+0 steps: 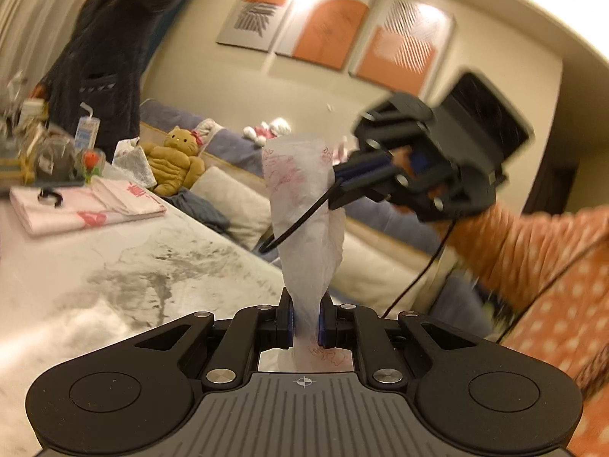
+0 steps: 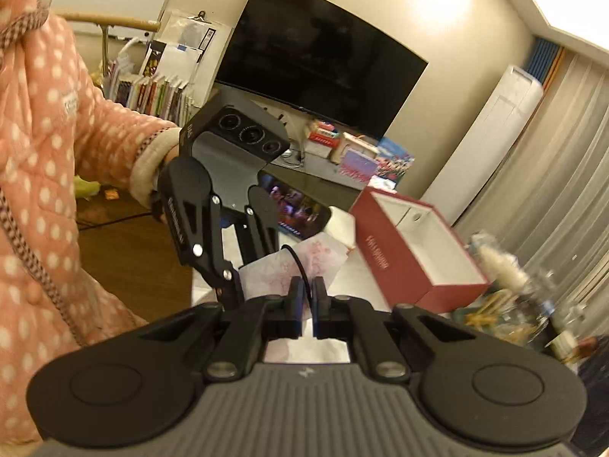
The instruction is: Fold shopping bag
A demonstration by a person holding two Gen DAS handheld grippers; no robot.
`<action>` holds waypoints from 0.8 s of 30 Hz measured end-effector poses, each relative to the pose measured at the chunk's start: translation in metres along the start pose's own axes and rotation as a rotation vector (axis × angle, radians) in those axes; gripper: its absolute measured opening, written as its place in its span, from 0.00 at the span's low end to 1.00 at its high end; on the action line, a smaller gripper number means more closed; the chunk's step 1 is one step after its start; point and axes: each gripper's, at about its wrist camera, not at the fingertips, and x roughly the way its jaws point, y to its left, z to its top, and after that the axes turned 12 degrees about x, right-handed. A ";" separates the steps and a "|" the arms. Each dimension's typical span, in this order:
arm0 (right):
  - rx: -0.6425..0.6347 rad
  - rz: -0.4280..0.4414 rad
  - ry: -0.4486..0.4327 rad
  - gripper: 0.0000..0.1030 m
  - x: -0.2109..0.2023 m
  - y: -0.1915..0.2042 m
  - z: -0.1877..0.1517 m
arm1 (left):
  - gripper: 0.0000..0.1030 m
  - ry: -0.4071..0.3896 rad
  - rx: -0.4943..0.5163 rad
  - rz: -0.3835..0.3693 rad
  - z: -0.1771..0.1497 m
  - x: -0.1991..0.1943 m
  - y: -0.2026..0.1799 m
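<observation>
Living-room scene with a marble table below and a sofa behind. My left gripper is clamped on the lower end of the bag, a white plastic one with red print, which rises gathered from its fingers, clear of the table. My right gripper pinches the bag's upper part from the side, fingers nearly together. An open red box stands beyond.
</observation>
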 end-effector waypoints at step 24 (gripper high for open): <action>0.582 0.190 -0.264 0.72 -0.013 -0.059 -0.026 | 0.11 -0.103 -0.008 0.101 -0.014 0.005 0.004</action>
